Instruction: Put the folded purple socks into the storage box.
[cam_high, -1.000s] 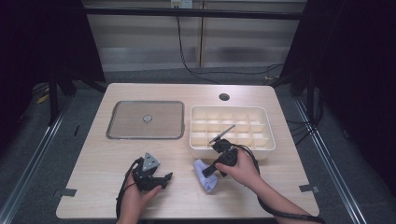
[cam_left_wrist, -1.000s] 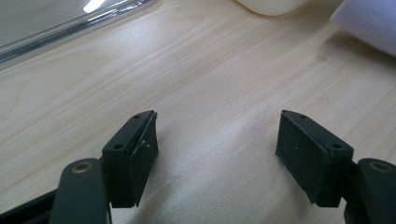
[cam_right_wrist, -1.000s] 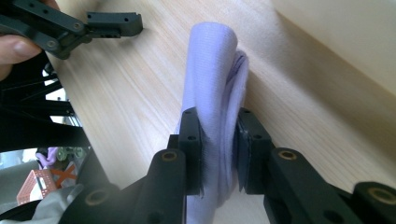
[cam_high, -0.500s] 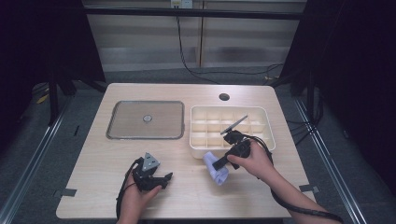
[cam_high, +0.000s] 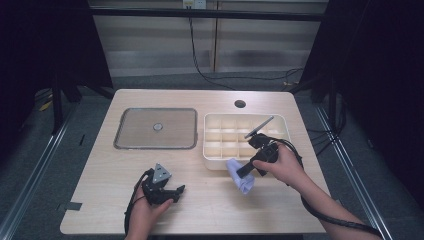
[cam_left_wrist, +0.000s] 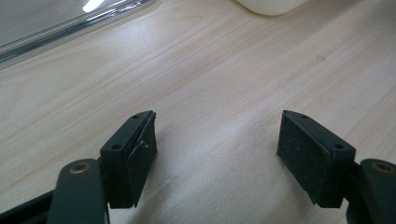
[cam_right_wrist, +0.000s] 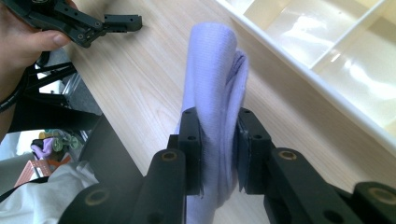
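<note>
A folded pale lilac cloth (cam_right_wrist: 215, 93) is clamped between the jaws of my right gripper (cam_right_wrist: 218, 150). From above, that cloth (cam_high: 240, 176) hangs just in front of the cream compartment tray (cam_high: 215, 150), with the right gripper (cam_high: 244, 172) held over the table at the tray's near edge. My left gripper (cam_high: 176, 192) rests low on the wood near the front edge, and in its own view the left gripper (cam_left_wrist: 217, 154) stands wide open over bare table. The left gripper (cam_right_wrist: 79, 23) also appears at the top left of the right gripper view.
A shallow grey metal tray (cam_high: 156, 128) with a small round knob lies at the left of the table. A round cable hole (cam_high: 240, 104) sits near the far edge. Cables trail from both grippers. The table's near edge (cam_right_wrist: 100, 122) runs close beside the cloth.
My right gripper has carried the lilac cloth up and to the right, from the middle front of the table to the tray's near edge. The left gripper has stayed put.
</note>
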